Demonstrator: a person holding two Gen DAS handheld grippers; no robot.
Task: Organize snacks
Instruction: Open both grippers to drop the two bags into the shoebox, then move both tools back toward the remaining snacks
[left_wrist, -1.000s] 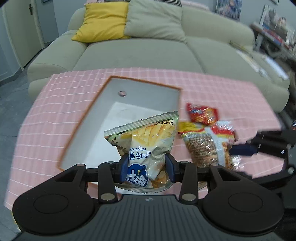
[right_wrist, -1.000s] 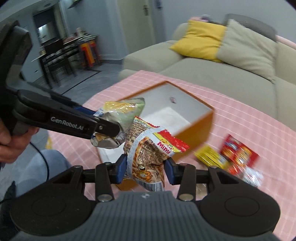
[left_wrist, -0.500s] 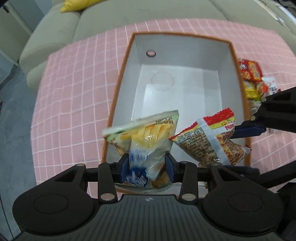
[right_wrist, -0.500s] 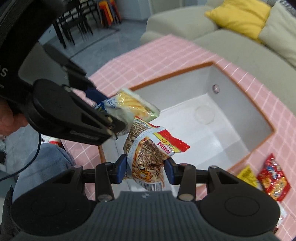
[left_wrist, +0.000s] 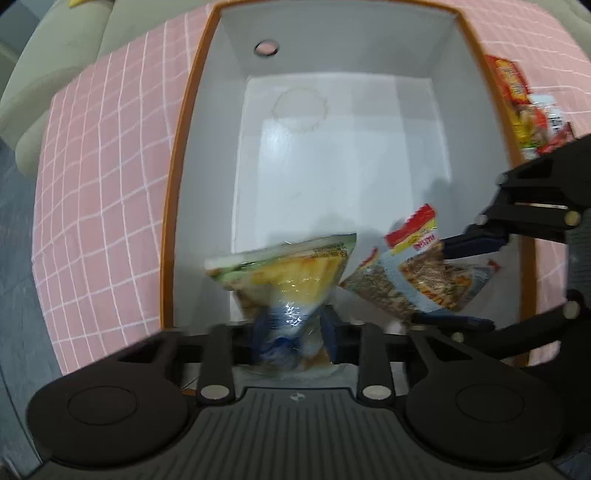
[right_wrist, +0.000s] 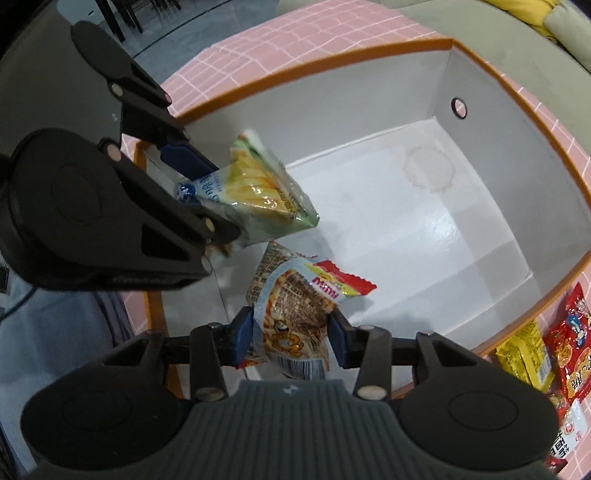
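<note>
A white box with an orange rim (left_wrist: 177, 184) (right_wrist: 332, 110) lies open below both grippers. My left gripper (left_wrist: 293, 328) (right_wrist: 207, 195) points straight down into its near end. Its jaws are closing, and the pads press on a yellow-green bag of potato sticks (left_wrist: 291, 273) (right_wrist: 258, 192). Just to the right of it, my right gripper (right_wrist: 291, 332) (left_wrist: 461, 280) is shut on a brown and red Mimi snack bag (right_wrist: 295, 299) (left_wrist: 417, 277). Both bags hang inside the box walls above the white floor, close together but apart.
Several loose snack packets, red (right_wrist: 569, 350) (left_wrist: 513, 85) and yellow (right_wrist: 524, 354), lie on the pink checked tablecloth (left_wrist: 99, 184) outside the box's right wall. A beige sofa (left_wrist: 55, 55) stands behind the table. The box holds nothing but a round stain (right_wrist: 428, 170).
Both grippers have come down and forward over the box with their bags. The box now fills both views, and the bags hang inside its near end. The left jaws look narrower.
</note>
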